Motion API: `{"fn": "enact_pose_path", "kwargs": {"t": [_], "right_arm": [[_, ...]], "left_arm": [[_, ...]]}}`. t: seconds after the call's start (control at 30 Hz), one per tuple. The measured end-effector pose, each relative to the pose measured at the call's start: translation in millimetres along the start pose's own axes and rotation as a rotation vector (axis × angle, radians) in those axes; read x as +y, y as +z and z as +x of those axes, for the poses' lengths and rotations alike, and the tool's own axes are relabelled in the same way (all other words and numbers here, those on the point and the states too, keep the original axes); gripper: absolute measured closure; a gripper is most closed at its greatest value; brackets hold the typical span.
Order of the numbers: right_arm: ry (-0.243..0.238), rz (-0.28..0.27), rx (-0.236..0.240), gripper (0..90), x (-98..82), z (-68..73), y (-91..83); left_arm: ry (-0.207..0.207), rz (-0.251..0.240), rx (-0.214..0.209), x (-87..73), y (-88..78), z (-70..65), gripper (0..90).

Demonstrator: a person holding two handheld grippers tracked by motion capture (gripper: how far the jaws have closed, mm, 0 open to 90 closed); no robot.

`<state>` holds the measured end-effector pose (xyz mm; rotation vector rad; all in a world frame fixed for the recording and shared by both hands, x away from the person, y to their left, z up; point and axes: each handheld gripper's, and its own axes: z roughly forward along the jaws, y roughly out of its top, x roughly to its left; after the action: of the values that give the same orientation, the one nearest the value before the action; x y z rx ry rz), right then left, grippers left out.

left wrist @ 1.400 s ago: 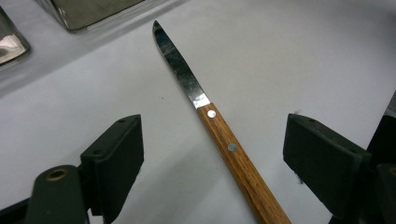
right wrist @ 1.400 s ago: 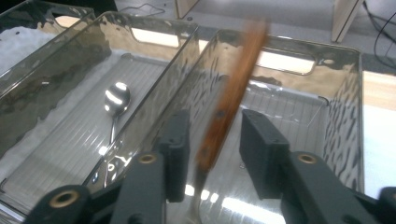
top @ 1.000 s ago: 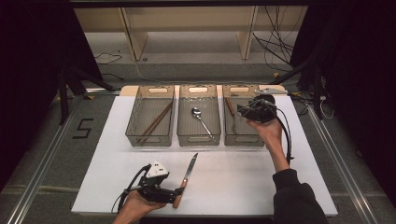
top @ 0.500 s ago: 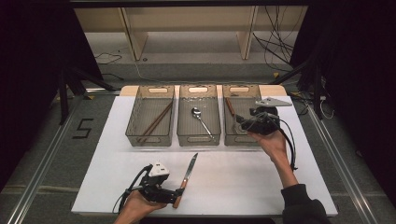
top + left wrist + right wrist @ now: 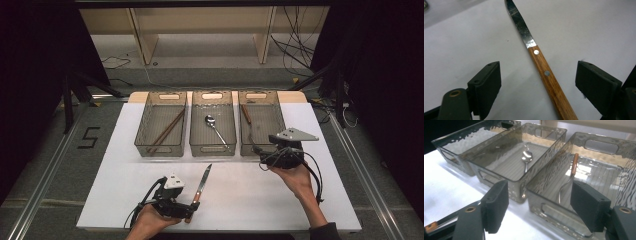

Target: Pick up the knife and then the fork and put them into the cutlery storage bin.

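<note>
From above, my left gripper lies low at the near edge of the white table, its jaws wide either side of the wooden handle of the knife, while my right gripper hovers empty before the right-hand bin. My left gripper view shows both pads clear of the handle, which lies flat between them. In my right gripper view the jaws, just opened wide, frame a wooden-handled fork in that bin and a spoon in the middle one.

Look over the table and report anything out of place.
One thing: the knife lies loose on the white mat, outside the three bins that hold the other cutlery. The left gripper straddles its wooden handle, jaws open. Nothing looks spilled or damaged.
</note>
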<state>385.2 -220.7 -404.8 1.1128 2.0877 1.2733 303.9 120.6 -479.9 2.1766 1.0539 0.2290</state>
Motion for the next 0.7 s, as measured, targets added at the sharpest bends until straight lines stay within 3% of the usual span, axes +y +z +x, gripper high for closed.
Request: {"fn": "enact_pose_path", "kwargs": {"t": [0.2,0.37,0.7], "right_arm": [[-0.013,0.008,0.018,31.0,-13.9,9.7,-9.2],[-0.016,0.016,0.028,31.0,-21.3,13.4,-15.1],[-0.019,0.017,0.052,30.6,-29.0,25.5,-21.8]], "left_arm": [[0.012,0.052,0.016,1.1,7.4,-5.4,23.7],[0.046,0.083,0.028,1.3,10.1,-10.3,30.3],[0.077,0.091,0.063,0.5,12.0,-12.9,43.4]]}}
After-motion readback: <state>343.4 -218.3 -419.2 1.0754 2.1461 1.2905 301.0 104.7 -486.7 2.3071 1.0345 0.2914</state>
